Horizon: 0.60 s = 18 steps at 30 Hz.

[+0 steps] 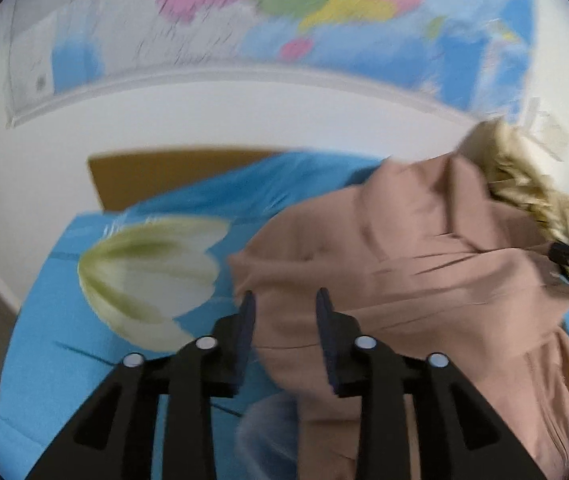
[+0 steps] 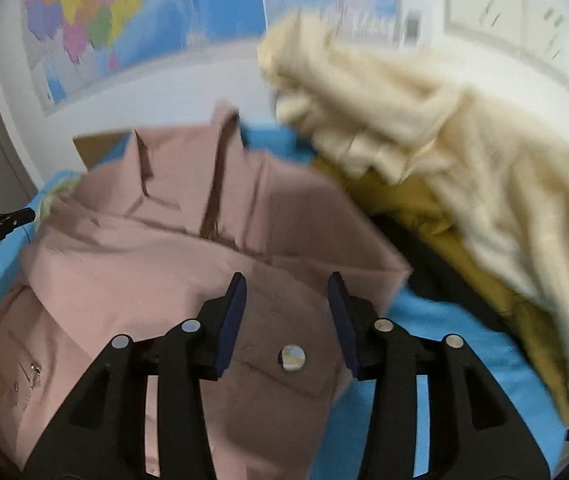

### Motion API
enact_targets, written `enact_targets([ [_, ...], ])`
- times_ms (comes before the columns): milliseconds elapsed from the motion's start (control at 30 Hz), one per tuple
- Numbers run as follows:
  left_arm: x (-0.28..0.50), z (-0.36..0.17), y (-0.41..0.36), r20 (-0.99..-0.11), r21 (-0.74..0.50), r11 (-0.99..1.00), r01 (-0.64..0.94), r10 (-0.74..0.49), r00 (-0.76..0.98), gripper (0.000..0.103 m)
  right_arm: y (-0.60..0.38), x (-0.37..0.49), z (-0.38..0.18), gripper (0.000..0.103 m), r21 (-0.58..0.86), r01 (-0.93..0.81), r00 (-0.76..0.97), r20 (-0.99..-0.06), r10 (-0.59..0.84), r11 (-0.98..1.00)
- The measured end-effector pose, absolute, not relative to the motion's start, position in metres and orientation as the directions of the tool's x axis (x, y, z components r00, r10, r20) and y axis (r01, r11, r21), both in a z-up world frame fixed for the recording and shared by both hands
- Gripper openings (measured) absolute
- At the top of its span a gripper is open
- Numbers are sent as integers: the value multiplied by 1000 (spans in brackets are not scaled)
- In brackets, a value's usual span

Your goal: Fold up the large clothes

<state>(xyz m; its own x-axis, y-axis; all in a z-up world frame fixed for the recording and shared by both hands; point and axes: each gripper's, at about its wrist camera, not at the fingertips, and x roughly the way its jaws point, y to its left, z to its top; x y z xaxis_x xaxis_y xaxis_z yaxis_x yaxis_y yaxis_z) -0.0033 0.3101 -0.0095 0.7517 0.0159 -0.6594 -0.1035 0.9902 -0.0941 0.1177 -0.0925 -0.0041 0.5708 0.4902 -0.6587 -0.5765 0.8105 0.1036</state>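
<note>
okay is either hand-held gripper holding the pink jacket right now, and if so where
Neither. The left hand-held gripper and right hand-held gripper are open above the pink jacket.

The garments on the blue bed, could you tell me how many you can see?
3: a pink jacket under both grippers, a cream fleece heaped to its right, and a mustard garment beneath the fleece. Dark fabric near them may be another.

Dusty-pink jacket (image 2: 156, 248) lies rumpled, partly folded, collar up, on blue bedspread (image 1: 36, 360).
</note>
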Motion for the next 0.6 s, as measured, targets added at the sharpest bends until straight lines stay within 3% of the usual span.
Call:
enact_targets([
  [67,-9,-6,294,-650,-75,997,-23,-32,759,39,-85,104,-2,44,106,-625,540,-657,527,773],
  [200,-4,-29,266,-711,-37,997,62,-70,699,40,-56,100,-24,42,65,-679,478,-717,507,731],
  [333,16,-62,265,-786,-21,1000,12,-24,618,40,-41,122,-59,40,86,-657,435,-768,470,749],
  [600,2,-49,264,-755,14,999,-35,34,655,44,-58,103,-34,44,135,-628,477,-712,516,766],
])
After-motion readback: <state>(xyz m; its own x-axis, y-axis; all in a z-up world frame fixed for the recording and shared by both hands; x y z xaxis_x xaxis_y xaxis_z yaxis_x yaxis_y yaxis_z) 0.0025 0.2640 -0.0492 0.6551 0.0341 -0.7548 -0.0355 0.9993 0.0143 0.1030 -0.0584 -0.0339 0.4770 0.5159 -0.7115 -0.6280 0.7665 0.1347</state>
